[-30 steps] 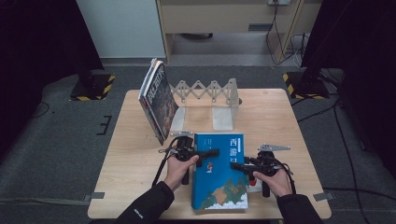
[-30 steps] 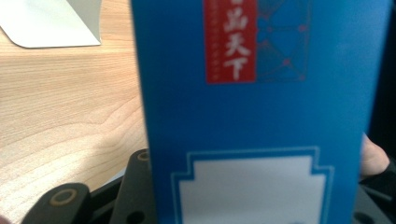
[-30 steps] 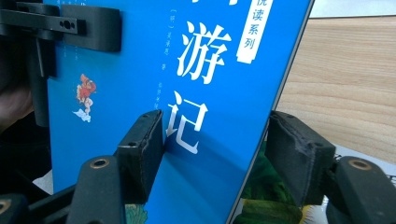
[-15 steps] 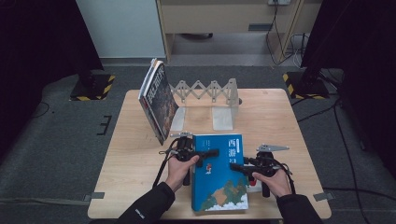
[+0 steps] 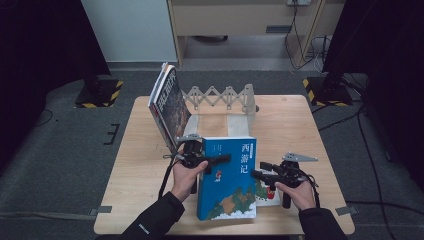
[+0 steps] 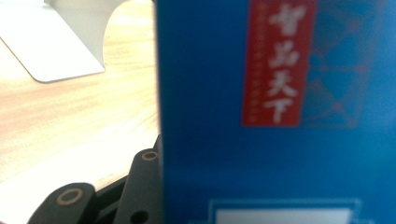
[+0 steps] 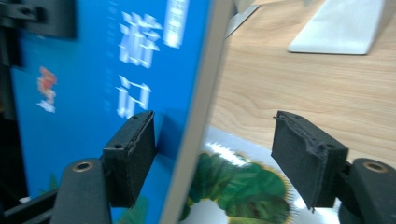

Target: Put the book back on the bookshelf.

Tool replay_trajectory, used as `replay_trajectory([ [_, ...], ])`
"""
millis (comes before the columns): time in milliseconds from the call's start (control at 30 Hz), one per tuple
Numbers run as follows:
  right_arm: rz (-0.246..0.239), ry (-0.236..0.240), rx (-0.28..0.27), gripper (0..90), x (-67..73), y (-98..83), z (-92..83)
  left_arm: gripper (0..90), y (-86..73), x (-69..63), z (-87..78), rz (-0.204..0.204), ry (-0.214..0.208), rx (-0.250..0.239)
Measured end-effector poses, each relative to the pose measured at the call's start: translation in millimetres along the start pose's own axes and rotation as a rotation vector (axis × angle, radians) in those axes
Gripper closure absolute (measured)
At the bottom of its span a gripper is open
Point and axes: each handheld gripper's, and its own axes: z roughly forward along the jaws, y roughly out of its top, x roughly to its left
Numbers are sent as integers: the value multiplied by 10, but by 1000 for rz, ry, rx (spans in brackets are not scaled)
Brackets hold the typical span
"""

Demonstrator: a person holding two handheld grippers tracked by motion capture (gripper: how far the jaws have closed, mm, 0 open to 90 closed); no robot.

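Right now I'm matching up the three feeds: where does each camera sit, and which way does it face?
High view: above the table, looking forward and down; both forearms, left gripper on the blue book.
Left gripper view: rides the left gripper, facing that book's cover close up; one black jaw.
Right gripper view: along the right gripper; jaws apart astride the book's edge.
All share the blue book.

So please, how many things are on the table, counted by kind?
Books: 3 (blue book, held at its left edge by the left gripper; picture book lying under it; dark book leaning against the bookend)
Expandable bookend: 1
Total: 4
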Motion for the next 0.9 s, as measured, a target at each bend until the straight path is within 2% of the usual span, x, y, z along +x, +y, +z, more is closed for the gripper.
replay_trajectory([
  [67,5,-17,-9,273,-19,6,-27,608,48,-26,-65,9,4,-14],
  [167,-25,-103,13,276,-77,-1,-63,607,130,-63,-183,23,-2,-52],
  [233,-34,-156,43,256,-104,-17,-71,607,192,-102,-276,46,14,-85],
  [333,-59,-213,64,239,-148,-28,-86,605,286,-142,-445,85,61,-131],
  [433,-52,-261,67,207,-186,-29,-116,604,347,-128,-592,90,101,-163],
  [500,-78,-322,90,192,-216,-40,-130,603,375,-104,-667,95,141,-178],
  [633,-117,-411,148,162,-288,-65,-155,602,404,-27,-772,93,202,-197],
  [767,-127,-467,170,148,-352,-73,-197,600,418,32,-842,92,251,-208],
  [900,-136,-498,203,142,-425,-91,-235,600,453,49,-888,95,289,-213],
])
